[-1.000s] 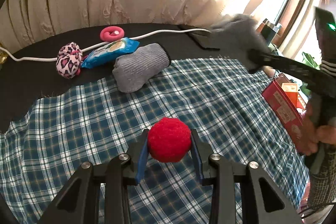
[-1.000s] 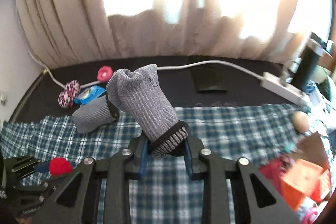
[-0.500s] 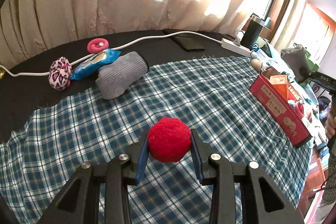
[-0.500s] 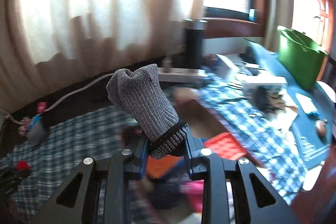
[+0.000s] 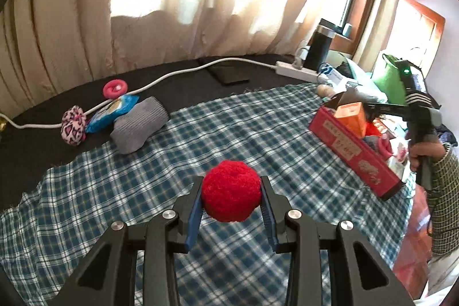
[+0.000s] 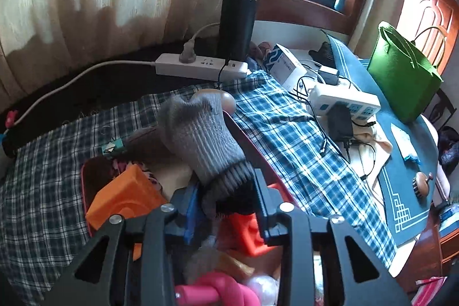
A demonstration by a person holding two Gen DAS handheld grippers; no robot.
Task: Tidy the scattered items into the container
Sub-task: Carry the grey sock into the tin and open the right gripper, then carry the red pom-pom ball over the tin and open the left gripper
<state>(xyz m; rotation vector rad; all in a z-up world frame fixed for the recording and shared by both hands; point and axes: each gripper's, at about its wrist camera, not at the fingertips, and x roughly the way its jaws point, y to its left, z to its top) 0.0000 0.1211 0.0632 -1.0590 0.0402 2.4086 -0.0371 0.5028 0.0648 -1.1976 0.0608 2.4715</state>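
The grey sock (image 6: pixel 200 139) is in my right tool (image 6: pixel 226 202), over the red box (image 5: pixel 355 151) that serves as the container; the fingers stand wide around the dark cuff, and I cannot tell whether they grip it or have just let go. Below it the box already holds an orange block (image 6: pixel 123 197), a pink piece (image 6: pixel 218 291) and other small things, so it is crowded. My left tool (image 5: pixel 231 198) is closed on the red pompom ball (image 5: pixel 231 191), held above the checked cloth (image 5: pixel 200 139) on the bench, well to the left of the box. On the far left of the bench a second grey sock (image 5: pixel 137 125), a blue snack packet (image 5: pixel 113 112), a leopard-print scrunchie (image 5: pixel 73 126) and a pink ring (image 5: pixel 114 88) lie outside the box, near a white cable (image 5: pixel 160 79). My worry is the sock: most of its length leans toward the far end of the box, so once freed it could drape over the rim or slide out onto the cloth. The pile inside leaves little room, and pushing in could knock something out. The ball is soft and round, so a loosened grip would let it roll away.
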